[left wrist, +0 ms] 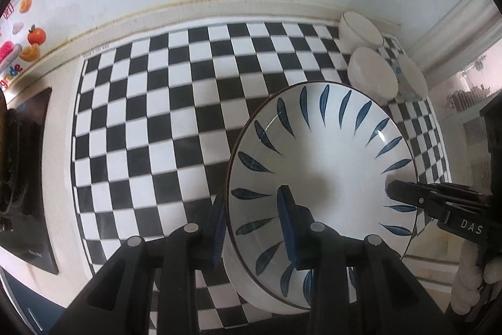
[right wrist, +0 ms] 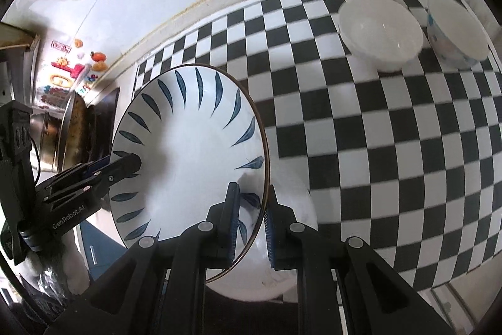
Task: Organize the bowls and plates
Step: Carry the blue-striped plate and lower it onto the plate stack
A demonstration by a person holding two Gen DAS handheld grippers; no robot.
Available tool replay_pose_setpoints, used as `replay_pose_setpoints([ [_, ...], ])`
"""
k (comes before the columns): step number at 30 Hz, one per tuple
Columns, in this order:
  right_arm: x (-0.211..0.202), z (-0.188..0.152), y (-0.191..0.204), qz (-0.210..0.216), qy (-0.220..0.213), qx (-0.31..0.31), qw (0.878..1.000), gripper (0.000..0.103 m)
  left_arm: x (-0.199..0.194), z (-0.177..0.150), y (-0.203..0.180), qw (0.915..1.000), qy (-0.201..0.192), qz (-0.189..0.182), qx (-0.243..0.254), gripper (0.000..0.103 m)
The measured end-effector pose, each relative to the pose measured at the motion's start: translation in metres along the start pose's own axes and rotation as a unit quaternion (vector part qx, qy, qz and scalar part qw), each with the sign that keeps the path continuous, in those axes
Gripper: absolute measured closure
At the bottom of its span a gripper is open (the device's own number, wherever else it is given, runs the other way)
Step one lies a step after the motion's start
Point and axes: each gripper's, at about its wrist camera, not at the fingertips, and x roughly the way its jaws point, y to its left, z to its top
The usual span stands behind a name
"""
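Empty blue-leaf bowl point(left wrist: 326, 159) being held clamped at opposite rims by left gripper point(left wrist: 254, 228) and right gripper point(right wrist: 251, 225); three empty white bowls point(right wrist: 381, 32) being kept on checkered mat point(right wrist: 392, 146)

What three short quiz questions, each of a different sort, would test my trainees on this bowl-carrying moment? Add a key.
1. True or false: only one gripper grips the leaf-patterned bowl.
2. How many smaller bowls stand on the checkered mat?
3. Multiple choice: the bowl's leaves are A red, B blue, C green.

Key
1. False: the left gripper and the right gripper each clamp the rim on opposite sides.
2. Three.
3. B.
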Motion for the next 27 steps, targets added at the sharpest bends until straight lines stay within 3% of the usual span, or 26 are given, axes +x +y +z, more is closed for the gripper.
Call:
replay_pose_setpoints([
  [8, 0.037, -0.030, -0.021, -0.010, 0.045, 0.004, 0.999, 0.087, 0.039, -0.036, -0.004, 0.9985, 0.055, 0.002, -0.007, 0.075],
  [16, 0.067, -0.046, -0.035, -0.024, 0.079, -0.001, 0.997, 0.087, 0.070, -0.053, -0.007, 0.9942, 0.106, 0.014, -0.014, 0.075],
  [27, 0.081, -0.048, -0.039, -0.041, 0.084, -0.003, 0.996, 0.087, 0.088, -0.056, -0.018, 0.9912, 0.130, 0.022, -0.016, 0.075],
])
